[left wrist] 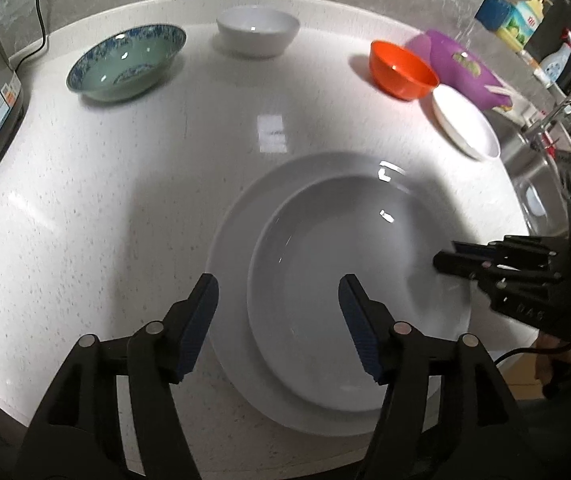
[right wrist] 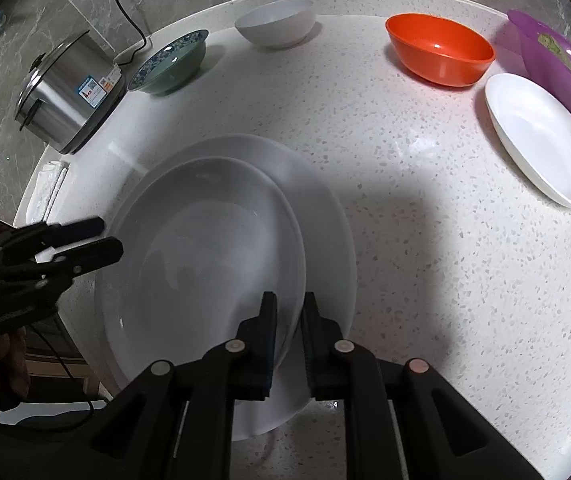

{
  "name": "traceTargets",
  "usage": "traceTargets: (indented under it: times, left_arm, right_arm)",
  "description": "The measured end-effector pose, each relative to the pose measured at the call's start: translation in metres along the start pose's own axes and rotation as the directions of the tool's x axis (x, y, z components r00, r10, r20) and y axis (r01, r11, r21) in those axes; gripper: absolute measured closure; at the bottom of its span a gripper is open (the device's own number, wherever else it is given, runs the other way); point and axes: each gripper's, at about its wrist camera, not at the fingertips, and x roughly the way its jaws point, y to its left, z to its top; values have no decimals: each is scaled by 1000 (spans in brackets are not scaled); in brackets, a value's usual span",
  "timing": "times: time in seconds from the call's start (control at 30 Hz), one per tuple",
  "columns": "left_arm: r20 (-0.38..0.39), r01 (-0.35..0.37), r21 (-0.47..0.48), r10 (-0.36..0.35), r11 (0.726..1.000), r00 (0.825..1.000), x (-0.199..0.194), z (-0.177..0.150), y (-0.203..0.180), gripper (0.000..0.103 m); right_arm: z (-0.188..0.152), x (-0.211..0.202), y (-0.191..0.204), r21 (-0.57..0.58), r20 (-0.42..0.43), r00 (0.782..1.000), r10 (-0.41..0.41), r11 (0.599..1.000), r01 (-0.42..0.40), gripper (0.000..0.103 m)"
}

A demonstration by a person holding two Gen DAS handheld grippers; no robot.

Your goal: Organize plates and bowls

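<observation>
A white plate (left wrist: 345,248) (right wrist: 205,248) lies inside a larger white plate (left wrist: 237,220) (right wrist: 325,220) on the speckled counter. My left gripper (left wrist: 277,284) is open, hovering over the stack's left rim with one finger on each side and touching nothing. In the right wrist view the left gripper (right wrist: 97,238) shows at the stack's far side. My right gripper (right wrist: 289,300) (left wrist: 445,258) has its jaws a narrow gap apart. The upper plate's rim runs between them, and the pads look loose on it.
Along the back stand a green-blue patterned bowl (left wrist: 125,64) (right wrist: 173,64), a white bowl (left wrist: 257,30) (right wrist: 275,22) and an orange bowl (left wrist: 401,70) (right wrist: 439,50). A small white plate (right wrist: 541,140) and a purple bowl (right wrist: 561,68) lie right. Rice cooker (right wrist: 69,92) left; sink tap (left wrist: 565,116) right.
</observation>
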Motion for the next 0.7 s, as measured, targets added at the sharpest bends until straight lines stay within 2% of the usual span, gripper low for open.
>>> traceTargets:
  times: [0.1,0.2,0.27,0.33,0.37,0.4,0.43,0.47,0.57,0.7]
  left_arm:
    - [14,2,2,-2,1000,1000,-5,6,-3,42]
    - [31,0,12,0,1000,1000,-11,13,-9,42]
    - [43,-9,33,8,999,999,-15,19,-15,33]
    - [59,-39,64,35,997,998,-19,28,-25,20]
    - [70,-52,74,46,996,996,-23,32,-31,16]
    - [78,-67,85,61,994,995,-25,37,-36,4]
    - [85,-86,95,78,992,993,-26,41,-40,0]
    - [100,-112,107,101,988,990,-28,48,-47,0]
    - [116,-149,125,135,981,984,-30,63,-61,0]
    - [135,-156,145,137,977,981,-30,82,-85,0]
  right_arm:
    - [1,-2,0,-11,11,1000,-7,1000,7,76]
    - [1,-4,-2,-8,14,1000,-7,1000,7,76]
    - [1,-8,-3,-4,22,1000,-9,1000,10,74]
    - [1,-13,-5,2,36,999,-6,1000,6,68]
    - [1,-17,-6,8,46,999,-5,1000,4,60]
    - [1,-21,-8,18,58,998,-8,1000,7,47]
    - [2,-24,-10,27,70,998,-6,1000,4,41]
    - [2,-28,-13,37,80,997,-1,999,-2,37]
    - [3,-43,-28,85,114,993,11,996,-21,34]
    - [0,-66,-59,174,165,986,14,984,-43,28]
